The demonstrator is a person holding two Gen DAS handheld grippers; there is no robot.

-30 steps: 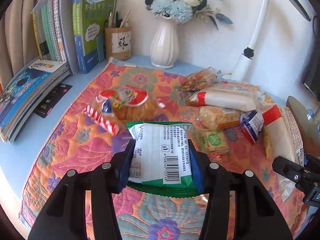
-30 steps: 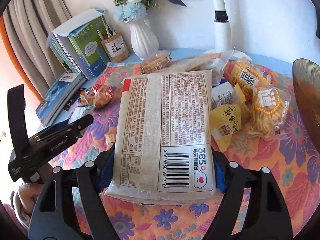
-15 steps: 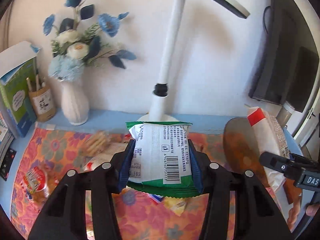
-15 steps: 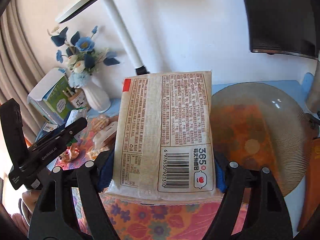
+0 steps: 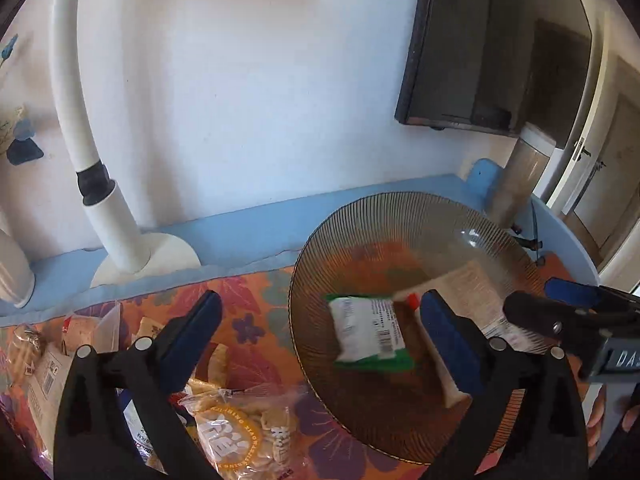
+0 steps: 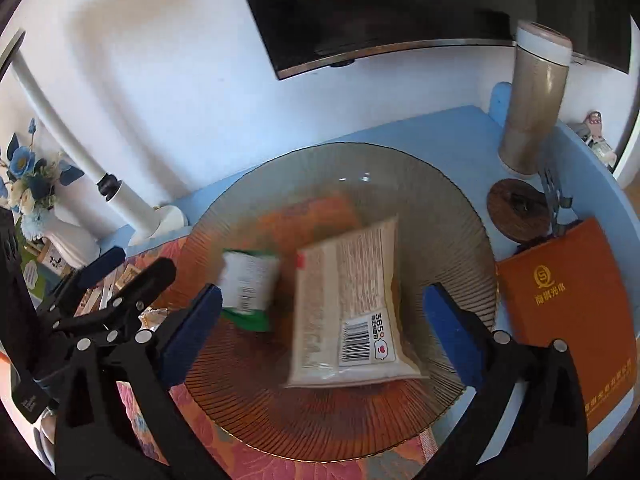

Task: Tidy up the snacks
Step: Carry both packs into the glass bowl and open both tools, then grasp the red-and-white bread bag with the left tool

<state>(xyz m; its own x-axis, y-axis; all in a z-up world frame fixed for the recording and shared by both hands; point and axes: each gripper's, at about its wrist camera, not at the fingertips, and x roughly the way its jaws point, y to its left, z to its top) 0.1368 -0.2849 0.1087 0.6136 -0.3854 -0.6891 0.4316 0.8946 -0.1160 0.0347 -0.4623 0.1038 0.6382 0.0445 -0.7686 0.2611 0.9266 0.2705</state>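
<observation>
Snacks (image 6: 352, 304) apparently dropped free, between tongs (image 6: 320, 332).

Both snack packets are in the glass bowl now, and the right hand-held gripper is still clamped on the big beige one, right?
Not quite. The right wrist view shows the right hand-held gripper open, its jaws clear of the big beige packet. Both it and the green packet are in the glass bowl.

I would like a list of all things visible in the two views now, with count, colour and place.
glass plate: one, brownish, on floral cloth
beige packet: one, in plate, right
green-white packet: one, in plate, left
other snacks: several, left of plate
floral cloth: one, orange
table: one, blue
lamp: one, white, by wall
flask: one, beige, back right
orange book: one, right
coaster: one, dark
vase: one, white, blue flowers
screen: one, black
left gripper: black, jaws just opened, empty
right gripper: same
</observation>
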